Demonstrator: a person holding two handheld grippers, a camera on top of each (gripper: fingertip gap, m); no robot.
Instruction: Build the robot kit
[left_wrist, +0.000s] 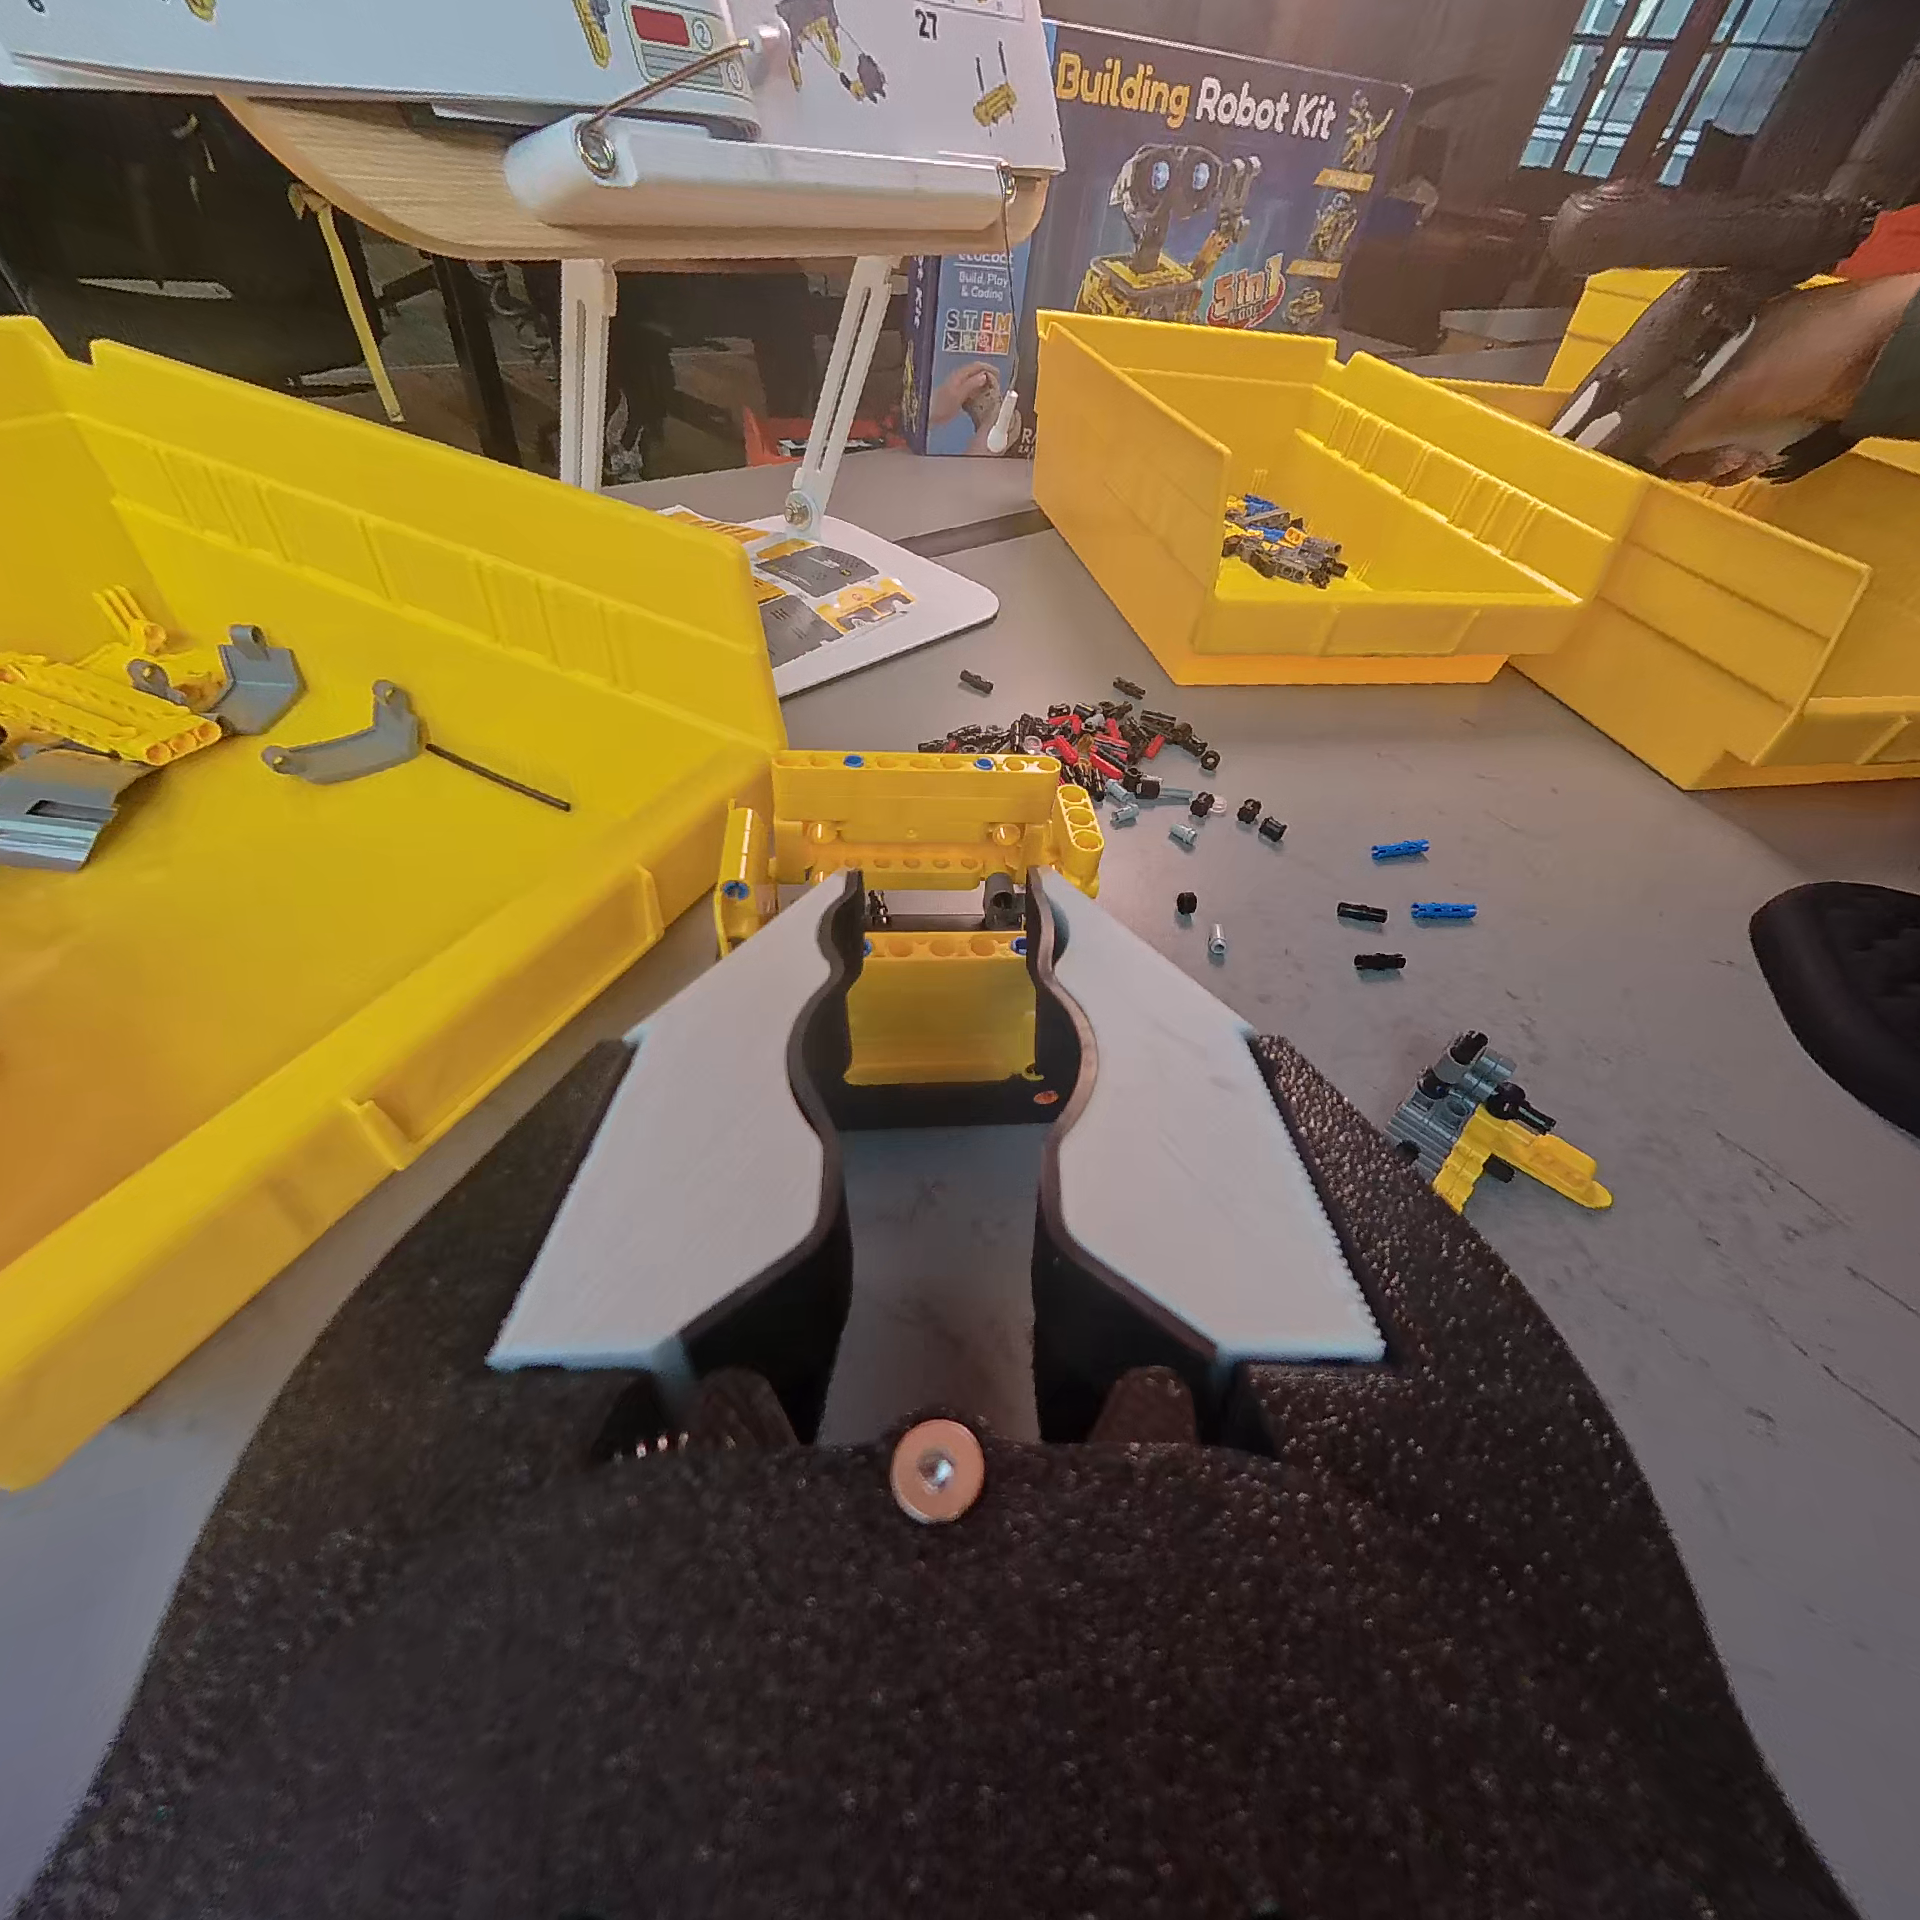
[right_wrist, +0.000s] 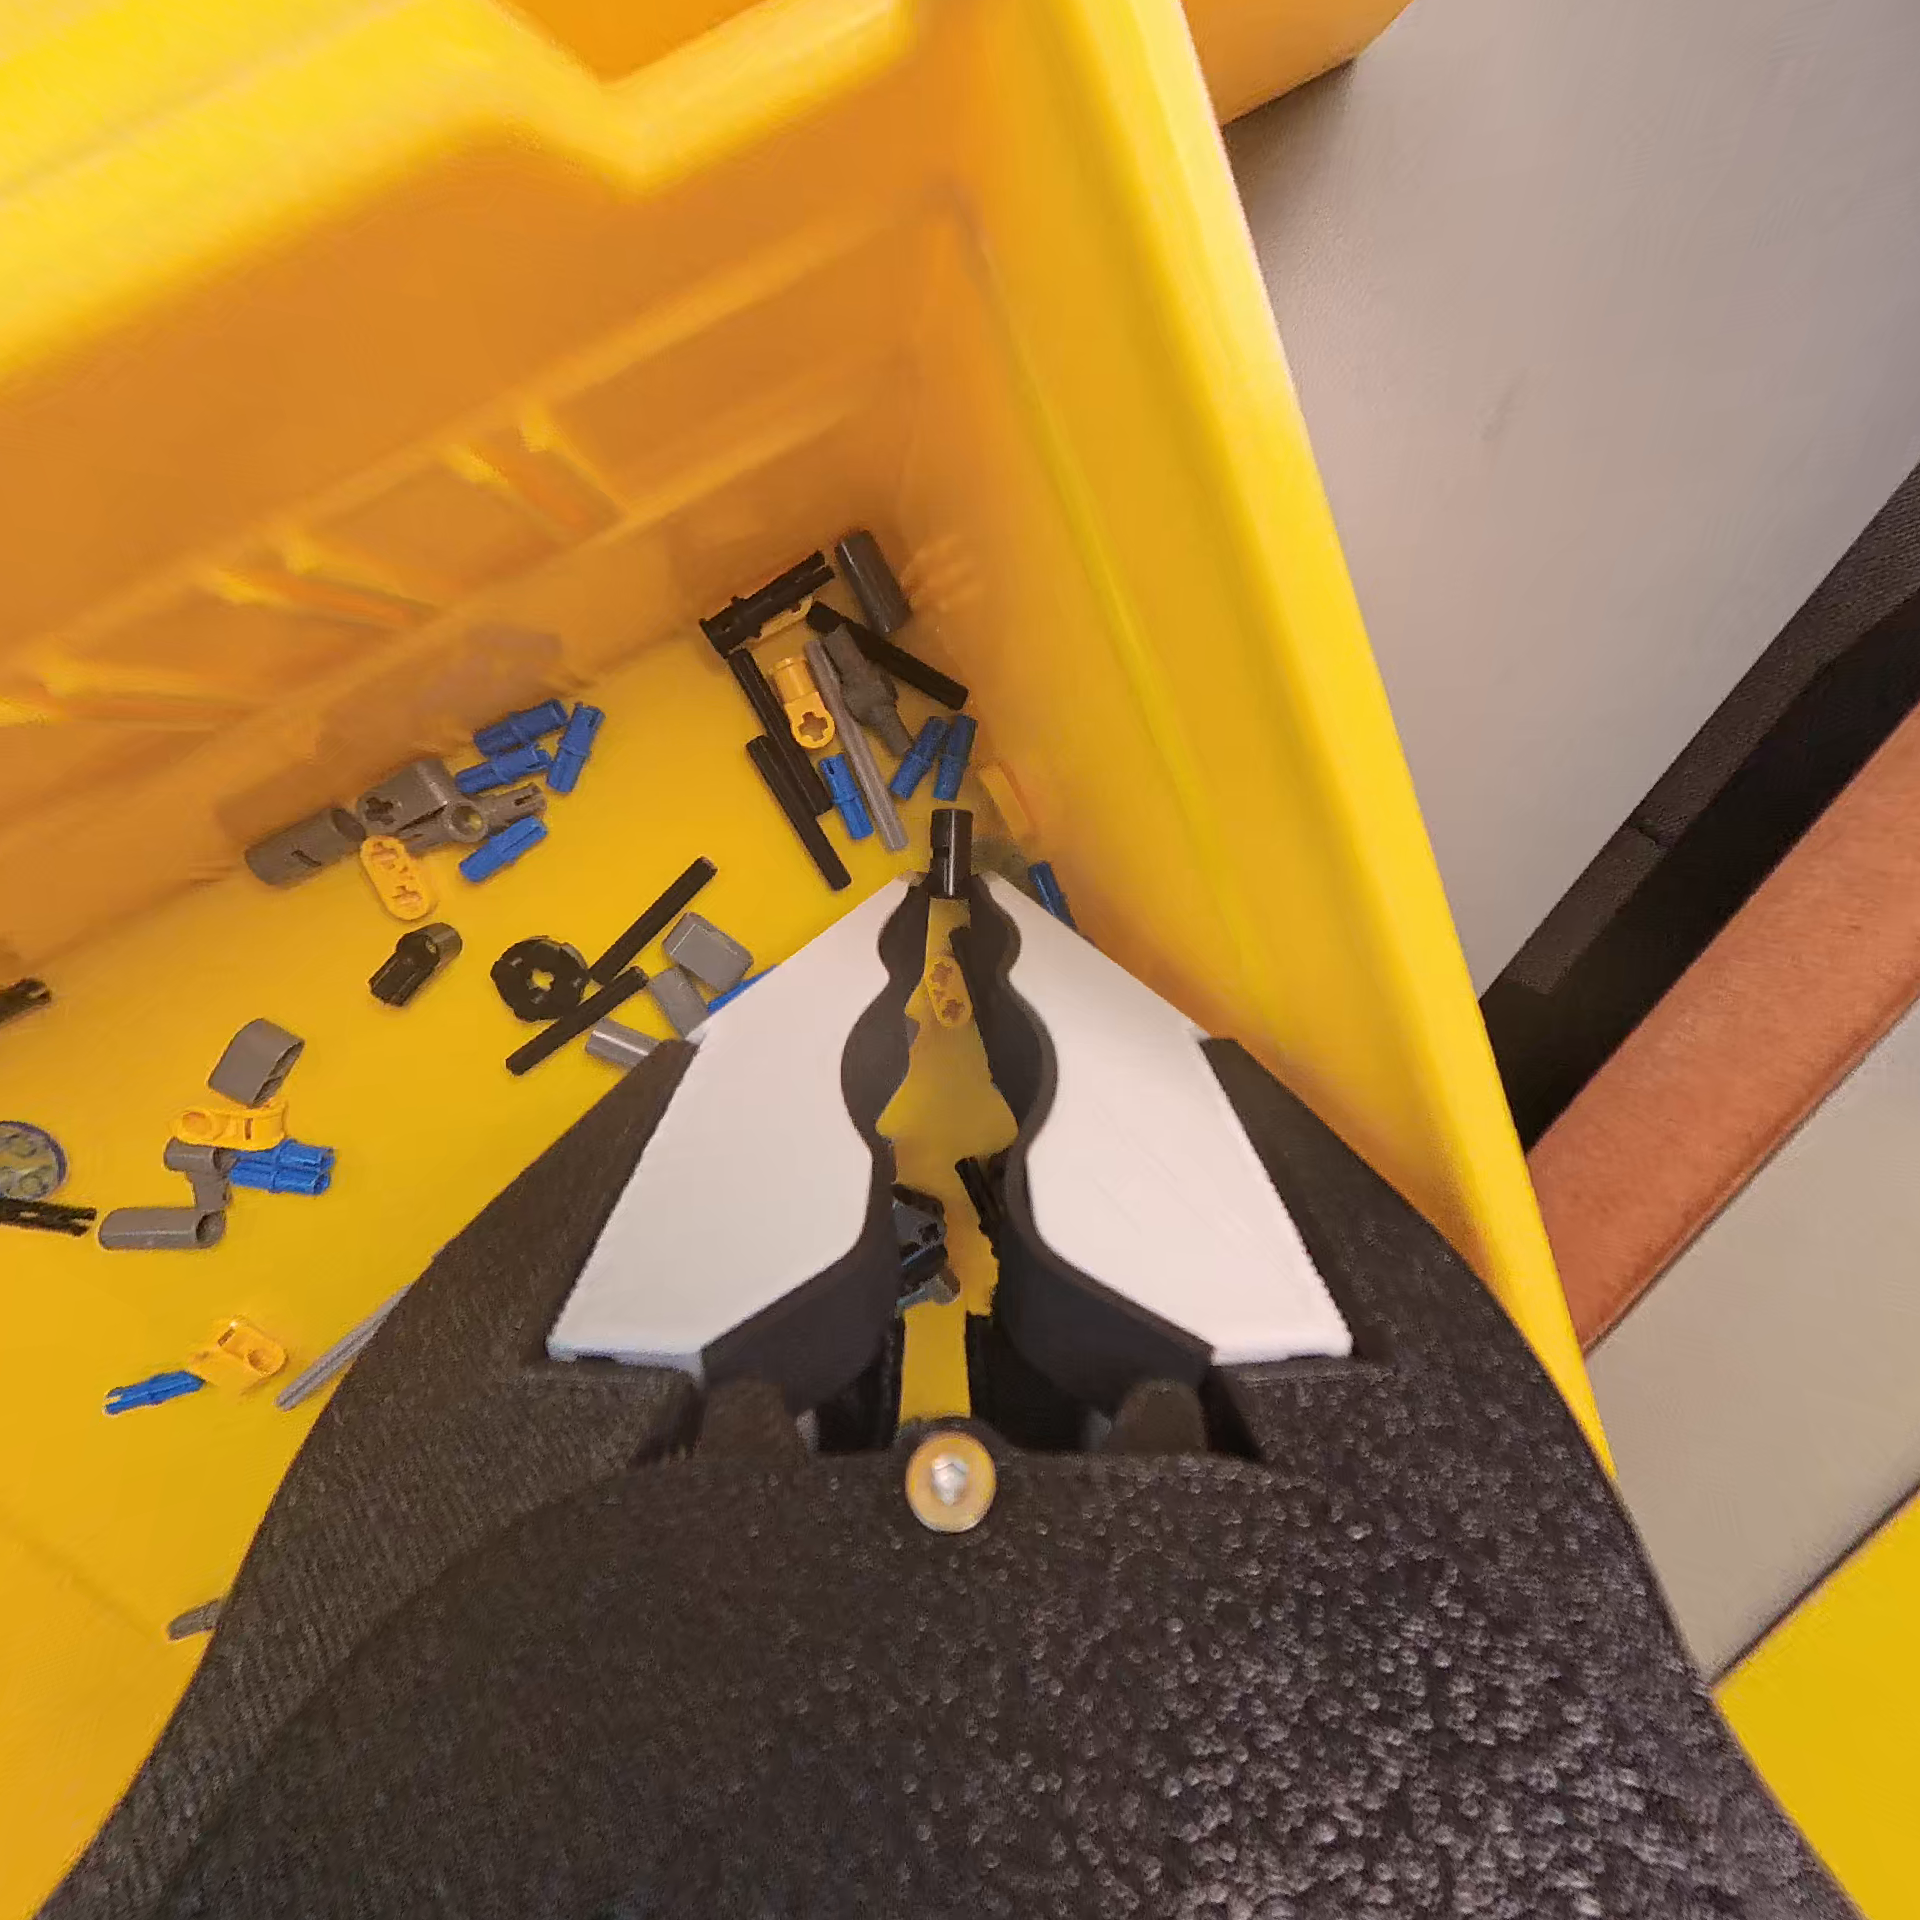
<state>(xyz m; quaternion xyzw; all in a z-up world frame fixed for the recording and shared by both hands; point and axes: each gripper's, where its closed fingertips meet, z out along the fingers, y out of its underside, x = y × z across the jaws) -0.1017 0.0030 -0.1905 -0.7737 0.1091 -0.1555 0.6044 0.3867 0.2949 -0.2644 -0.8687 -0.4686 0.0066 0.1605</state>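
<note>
Grey table (left_wrist: 1558, 810), yellow bins around. A yellow brick assembly (left_wrist: 925, 831) is gripped by the left claw (left_wrist: 943, 894) at table centre. A black pin (right_wrist: 948, 854) is pinched by the right claw (right_wrist: 943, 885) inside a parts bin (right_wrist: 1195, 727), near its right wall.

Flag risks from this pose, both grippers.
1. The right gripper pinches the black pin only at the fingertips; most of it sticks out, so it may twist or slip back into the yellow bin.
2. It sits close to the bin wall and may catch it.
3. The left gripper grips the yellow assembly near the loose pin pile; shifting it could scatter them.
</note>
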